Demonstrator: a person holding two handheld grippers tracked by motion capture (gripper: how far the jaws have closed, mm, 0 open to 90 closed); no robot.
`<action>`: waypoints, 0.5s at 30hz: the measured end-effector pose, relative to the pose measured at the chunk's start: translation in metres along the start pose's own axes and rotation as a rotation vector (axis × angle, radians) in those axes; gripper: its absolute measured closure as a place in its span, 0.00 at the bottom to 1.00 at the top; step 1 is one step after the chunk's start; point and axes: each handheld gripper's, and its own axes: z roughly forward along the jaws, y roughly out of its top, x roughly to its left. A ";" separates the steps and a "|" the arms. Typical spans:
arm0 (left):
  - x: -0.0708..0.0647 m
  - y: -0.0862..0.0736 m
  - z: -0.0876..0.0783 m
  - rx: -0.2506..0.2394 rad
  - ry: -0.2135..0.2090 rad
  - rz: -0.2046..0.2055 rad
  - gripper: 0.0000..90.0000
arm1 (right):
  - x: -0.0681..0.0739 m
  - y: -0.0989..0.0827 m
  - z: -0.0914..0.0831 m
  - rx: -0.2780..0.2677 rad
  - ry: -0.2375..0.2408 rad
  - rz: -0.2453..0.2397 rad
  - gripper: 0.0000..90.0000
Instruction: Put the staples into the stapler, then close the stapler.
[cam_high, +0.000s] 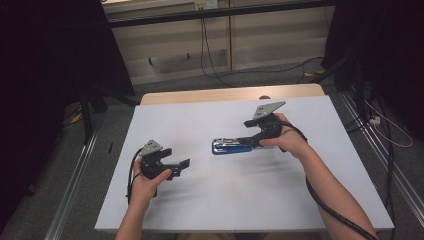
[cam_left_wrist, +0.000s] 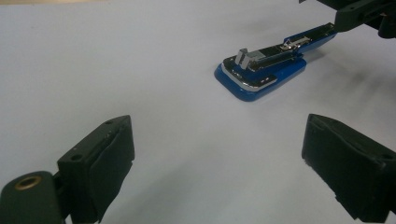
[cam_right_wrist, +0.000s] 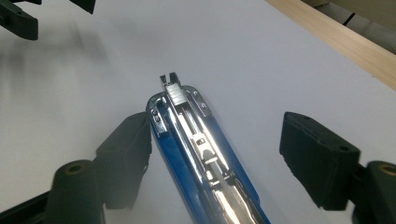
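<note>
A blue stapler (cam_high: 231, 146) with a shiny metal top lies mid-table on the white sheet (cam_high: 200, 120), between the spread jaws of the right gripper (cam_high: 252, 141). The left gripper (cam_high: 181, 167), jaws apart, hovers well away.

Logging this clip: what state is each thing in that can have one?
Blue stapler with chrome metal mechanism: lying flat on the white table, mechanism exposed on top, between the right gripper's open jaws.
Left gripper: open, empty, apart from the stapler.
Right gripper: open, straddling the stapler's rear.
</note>
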 end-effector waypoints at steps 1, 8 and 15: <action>0.000 0.001 0.001 0.001 0.000 0.000 0.11 | 0.001 -0.001 -0.003 -0.002 -0.012 0.005 0.26; -0.002 0.003 0.004 -0.002 -0.012 0.004 0.11 | 0.009 -0.013 -0.028 0.004 -0.104 0.036 0.21; -0.003 0.007 0.007 -0.012 -0.016 -0.002 0.13 | 0.017 -0.032 -0.048 -0.036 -0.184 0.110 0.20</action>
